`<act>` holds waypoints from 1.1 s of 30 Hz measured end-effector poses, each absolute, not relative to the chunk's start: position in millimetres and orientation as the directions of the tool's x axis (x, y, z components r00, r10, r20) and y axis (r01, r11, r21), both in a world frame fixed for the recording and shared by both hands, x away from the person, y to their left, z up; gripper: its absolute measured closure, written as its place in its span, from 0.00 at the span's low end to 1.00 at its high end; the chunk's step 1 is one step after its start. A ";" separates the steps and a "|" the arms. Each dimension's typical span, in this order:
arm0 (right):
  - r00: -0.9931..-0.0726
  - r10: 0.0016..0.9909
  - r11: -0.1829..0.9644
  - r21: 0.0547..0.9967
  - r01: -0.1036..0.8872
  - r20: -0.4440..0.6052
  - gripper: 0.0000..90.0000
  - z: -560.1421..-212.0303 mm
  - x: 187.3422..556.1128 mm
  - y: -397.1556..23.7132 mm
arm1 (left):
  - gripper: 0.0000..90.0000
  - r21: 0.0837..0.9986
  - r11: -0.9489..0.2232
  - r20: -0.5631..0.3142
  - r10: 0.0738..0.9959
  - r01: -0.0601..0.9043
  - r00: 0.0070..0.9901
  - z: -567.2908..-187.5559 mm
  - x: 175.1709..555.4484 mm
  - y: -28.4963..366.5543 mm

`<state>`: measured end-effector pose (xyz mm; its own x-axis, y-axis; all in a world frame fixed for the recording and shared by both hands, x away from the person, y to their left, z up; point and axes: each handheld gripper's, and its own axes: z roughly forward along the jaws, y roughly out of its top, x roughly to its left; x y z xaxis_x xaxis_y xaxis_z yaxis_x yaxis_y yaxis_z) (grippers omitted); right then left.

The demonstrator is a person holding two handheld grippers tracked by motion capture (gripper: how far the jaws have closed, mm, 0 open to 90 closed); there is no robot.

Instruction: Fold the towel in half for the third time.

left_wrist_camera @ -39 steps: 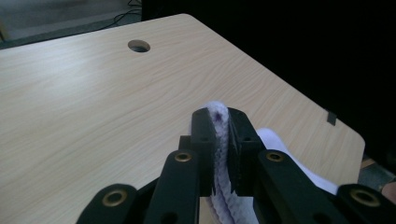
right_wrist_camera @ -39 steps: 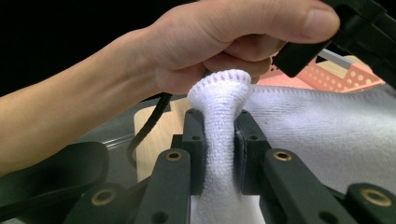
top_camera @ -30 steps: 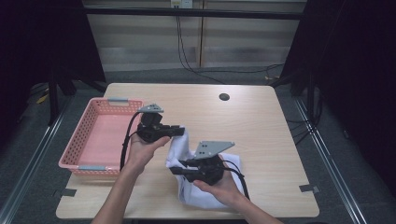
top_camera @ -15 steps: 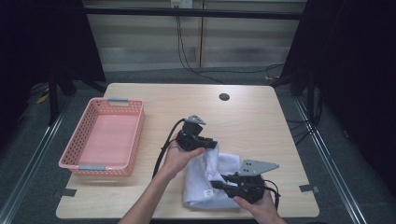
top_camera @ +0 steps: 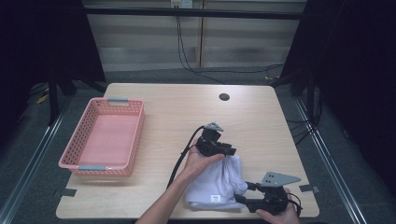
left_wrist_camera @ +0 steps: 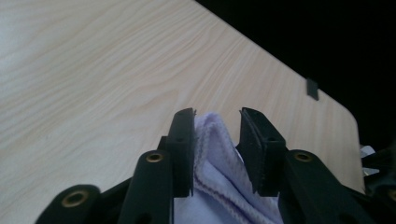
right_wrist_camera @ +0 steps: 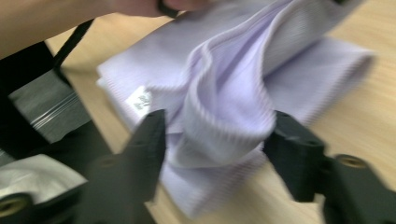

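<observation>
One folded white cloth with faint lilac stripes and a small label [top_camera: 215, 184] lay at about five o'clock on the pale wooden table with rounded corners [top_camera: 261, 116], close to the near edge and with a strip of bare wood between it and the right edge. The left gripper [top_camera: 226, 151] sat at the cloth's twelve o'clock corner; in the left gripper view its jaws had just been opening, and a hemmed fold of the cloth [left_wrist_camera: 219, 177] stood between them, brushing one pad and clear of the other, so the grip was released. The right gripper [top_camera: 243, 192] was at the cloth's four o'clock corner, almost at the near edge. Its jaws had also just been opening, and in the right gripper view a loose bunch of the cloth [right_wrist_camera: 224, 107] sat in the wide gap, not pinched.

One pink plastic mesh basket with grey handles [top_camera: 123, 135] stood at nine o'clock, just inside the left edge and well apart from the cloth. One small dark round hole [top_camera: 224, 97] marked the table at twelve o'clock. The far half and the middle of the table were bare wood, giving open room between basket and cloth. There were two grippers, one cloth, one basket.
</observation>
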<state>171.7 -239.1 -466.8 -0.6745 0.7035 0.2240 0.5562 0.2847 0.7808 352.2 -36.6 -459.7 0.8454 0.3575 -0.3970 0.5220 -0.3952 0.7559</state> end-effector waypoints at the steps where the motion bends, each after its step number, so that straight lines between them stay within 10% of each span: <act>1: -0.661 0.715 0.268 0.784 0.559 0.227 0.39 -464.5 172.3 -243.2 | 0.70 0.771 -0.375 -0.396 0.352 0.515 0.848 -455.2 350.7 -35.8; 6: -0.650 0.734 0.244 0.818 0.521 0.195 0.38 -448.6 192.1 -249.4 | 0.59 0.779 -0.392 -0.342 0.388 0.490 0.856 -436.0 339.7 -20.6; 19: -0.614 0.783 0.326 0.775 0.541 0.099 0.36 -452.2 294.0 -207.8 | 0.71 0.748 -0.473 -0.326 0.348 0.465 0.879 -449.1 267.4 57.5; 33: -0.559 0.826 0.364 0.695 0.620 0.066 0.36 -488.1 282.1 -248.7 | 0.63 0.685 -0.561 -0.301 0.364 0.465 0.882 -483.1 244.2 70.7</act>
